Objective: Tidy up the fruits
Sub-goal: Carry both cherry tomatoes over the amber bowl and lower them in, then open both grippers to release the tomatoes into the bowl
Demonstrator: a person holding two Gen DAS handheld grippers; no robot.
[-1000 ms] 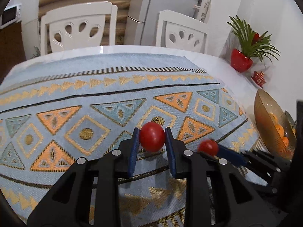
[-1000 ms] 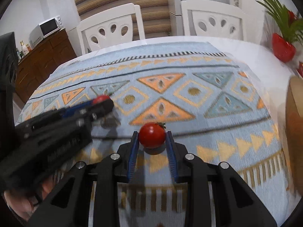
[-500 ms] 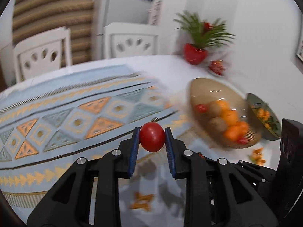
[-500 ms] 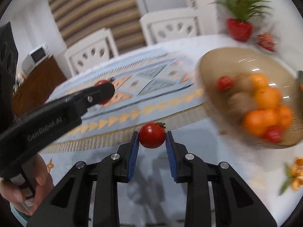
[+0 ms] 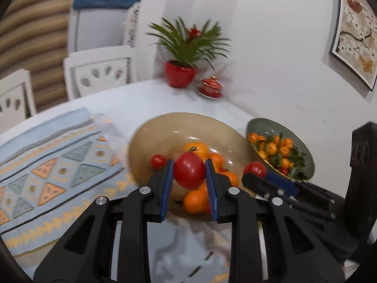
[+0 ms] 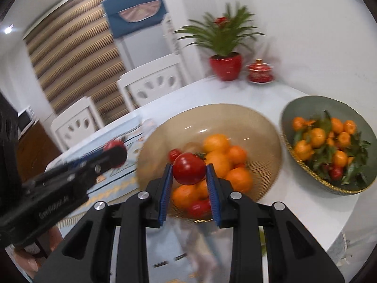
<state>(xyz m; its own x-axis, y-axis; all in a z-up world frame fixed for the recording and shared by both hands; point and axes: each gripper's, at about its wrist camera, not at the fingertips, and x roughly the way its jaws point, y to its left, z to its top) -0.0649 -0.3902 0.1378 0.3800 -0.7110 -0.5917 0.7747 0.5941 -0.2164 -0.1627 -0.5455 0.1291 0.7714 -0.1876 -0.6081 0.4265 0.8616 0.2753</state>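
Observation:
My left gripper (image 5: 189, 176) is shut on a red tomato (image 5: 189, 170), held above the near rim of a tan bowl (image 5: 165, 127) that holds oranges and small tomatoes. My right gripper (image 6: 189, 178) is shut on a second red tomato (image 6: 189, 168), also over that tan bowl (image 6: 235, 115). In the left wrist view the right gripper (image 5: 255, 173) shows at the right with its tomato (image 5: 254, 168). In the right wrist view the left gripper (image 6: 113, 151) comes in from the left with its tomato (image 6: 114, 144).
A green bowl (image 6: 306, 108) of leafy mandarins stands right of the tan bowl. A patterned blue cloth (image 5: 47, 165) covers the white table at the left. A red potted plant (image 6: 226, 67) and a red lidded cup (image 6: 259, 70) stand by the wall. White chairs (image 6: 150, 87) stand behind.
Both grippers have swung right from over the patterned cloth to the tan bowl, each still carrying its tomato. The green bowl has come into full view.

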